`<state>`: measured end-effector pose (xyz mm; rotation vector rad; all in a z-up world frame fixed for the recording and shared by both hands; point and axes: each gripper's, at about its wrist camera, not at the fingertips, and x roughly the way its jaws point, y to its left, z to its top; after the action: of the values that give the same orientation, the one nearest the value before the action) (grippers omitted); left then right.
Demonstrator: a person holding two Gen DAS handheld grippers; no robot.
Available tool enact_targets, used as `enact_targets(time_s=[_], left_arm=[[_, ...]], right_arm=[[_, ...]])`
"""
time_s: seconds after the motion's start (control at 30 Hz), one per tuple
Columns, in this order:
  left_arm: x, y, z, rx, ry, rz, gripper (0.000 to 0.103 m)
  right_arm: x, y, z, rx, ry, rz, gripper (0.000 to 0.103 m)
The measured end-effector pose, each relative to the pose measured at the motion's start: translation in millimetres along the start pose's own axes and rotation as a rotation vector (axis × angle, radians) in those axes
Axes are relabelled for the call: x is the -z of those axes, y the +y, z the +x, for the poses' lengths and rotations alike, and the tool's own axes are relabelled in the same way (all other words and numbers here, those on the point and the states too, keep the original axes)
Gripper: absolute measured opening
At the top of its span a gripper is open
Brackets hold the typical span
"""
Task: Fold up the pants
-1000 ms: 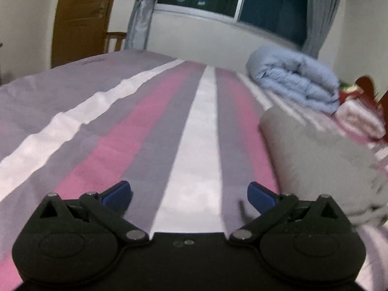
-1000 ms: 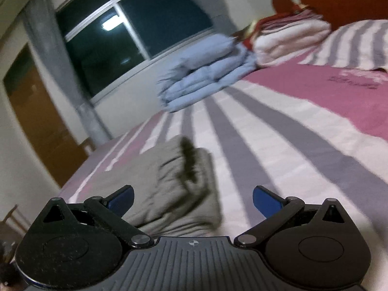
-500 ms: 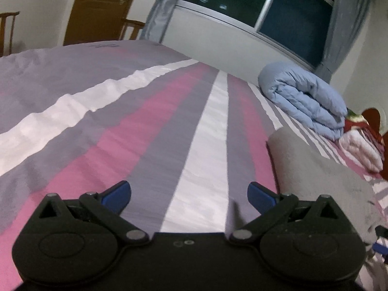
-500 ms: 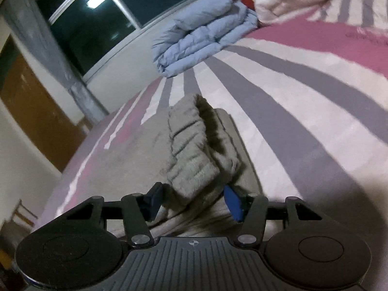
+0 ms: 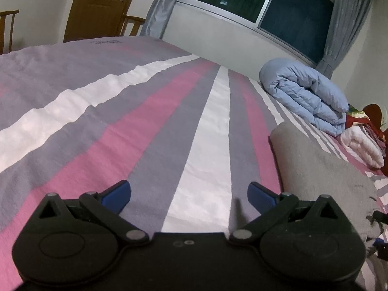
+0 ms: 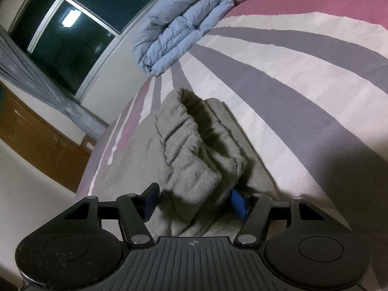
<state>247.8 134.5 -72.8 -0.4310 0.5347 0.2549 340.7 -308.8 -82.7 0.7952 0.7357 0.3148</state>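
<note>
On the striped bed cover, the grey pants lay folded into a flat stack, with a bunched, ribbed section heaped on top. Right gripper was clamped on that bunched section: both blue fingertips pressed into the fabric from either side, cloth bulging up between them. Rest of the pants spread flat under and beyond the grip, toward the window.

Left gripper sat low over bare cover, jaws spread wide, nothing between them, blue fingertips well apart. Pants showed at its right side as a rounded folded edge, just beside the right fingertip but not touching it.

Further back: a folded light blue quilt near the window wall, a pale folded blanket beside it. Wooden door and a chair behind the bed on the left.
</note>
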Motion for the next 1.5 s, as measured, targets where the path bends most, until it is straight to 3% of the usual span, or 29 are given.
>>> enact_targets(time_s=[0.03,0.13,0.2,0.27,0.33,0.43,0.47,0.63,0.8,0.87,1.0,1.17,1.33,1.5], left_arm=[[0,0,0,0.001,0.000,-0.003,0.097],[0,0,-1,0.003,-0.001,-0.005,0.097],[0,0,0,0.002,0.000,0.002,0.097],[0,-1,1,0.000,0.003,0.006,0.097],[0,-3,1,0.000,0.004,0.012,0.097],[0,-4,0,0.005,0.001,0.020,0.097],[0,-4,0,0.006,0.001,0.021,0.097],[2,-11,0,0.008,0.002,0.047,0.097],[3,-16,0,0.006,0.004,0.080,0.097],[4,-18,0,0.014,0.010,0.080,0.097],[-4,-23,5,0.181,0.042,0.076,0.097],[-20,-35,30,0.328,0.109,0.076,0.096],[-30,-49,72,0.490,0.279,0.054,0.076],[-31,-55,110,0.608,0.403,0.035,0.076]], right_arm=[[-1,1,-7,-0.026,-0.034,-0.010,0.042],[0,3,-31,-0.084,-0.113,-0.021,0.042],[2,-1,-33,-0.053,-0.139,-0.043,0.042],[3,-17,-13,0.027,-0.041,-0.011,0.046],[-1,-22,-16,-0.009,-0.028,-0.017,0.051],[-6,-11,-48,-0.001,-0.136,-0.096,0.082],[-6,-8,-58,-0.004,-0.160,-0.131,0.084],[1,-6,-78,0.009,-0.157,-0.251,0.085],[8,-11,-73,0.013,-0.149,-0.222,0.086],[9,-11,-71,0.009,-0.151,-0.224,0.092],[-5,-20,-67,-0.026,-0.143,-0.202,0.098],[-29,-24,-50,-0.017,-0.089,-0.207,0.102],[-42,-29,-22,-0.033,0.000,-0.225,0.102],[-47,-43,4,-0.083,0.077,-0.179,0.101]])
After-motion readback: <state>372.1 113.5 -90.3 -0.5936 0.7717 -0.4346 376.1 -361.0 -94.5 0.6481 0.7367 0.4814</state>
